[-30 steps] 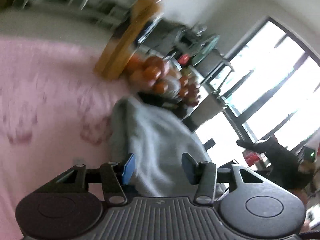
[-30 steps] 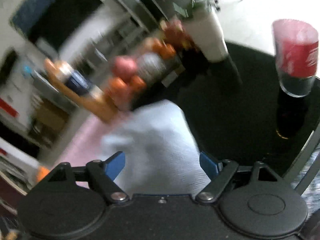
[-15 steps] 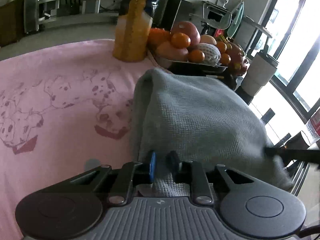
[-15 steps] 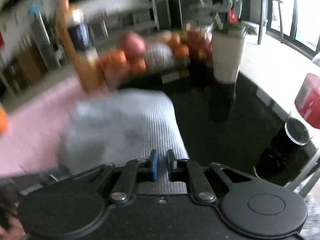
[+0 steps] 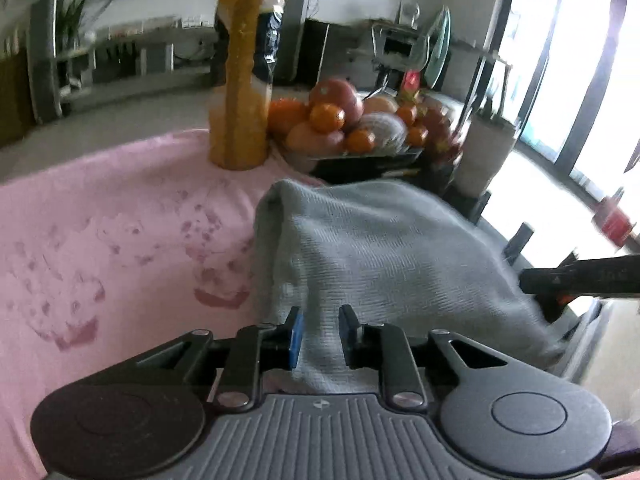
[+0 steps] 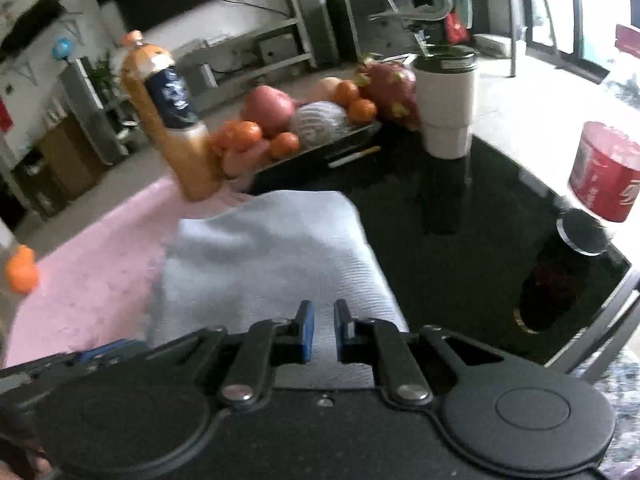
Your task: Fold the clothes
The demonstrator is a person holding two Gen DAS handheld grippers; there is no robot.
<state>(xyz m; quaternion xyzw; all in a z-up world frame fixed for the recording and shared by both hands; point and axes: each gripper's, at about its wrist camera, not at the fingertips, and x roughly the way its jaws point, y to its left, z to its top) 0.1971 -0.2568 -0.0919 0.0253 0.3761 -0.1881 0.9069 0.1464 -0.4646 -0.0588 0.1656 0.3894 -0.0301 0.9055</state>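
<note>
Grey cloth (image 5: 384,240): lies on pink sheet (image 5: 100,240).
Left gripper (image 5: 319,335): jaws closing on cloth's near edge.
Right gripper (image 6: 322,330): clamped on cloth.

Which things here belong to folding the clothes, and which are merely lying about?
Job:
grey cloth
left claw, closing on it
right claw, shut on it

Lying about:
juice bottle
fruit tray
white tumbler
red can
pink sheet
</note>
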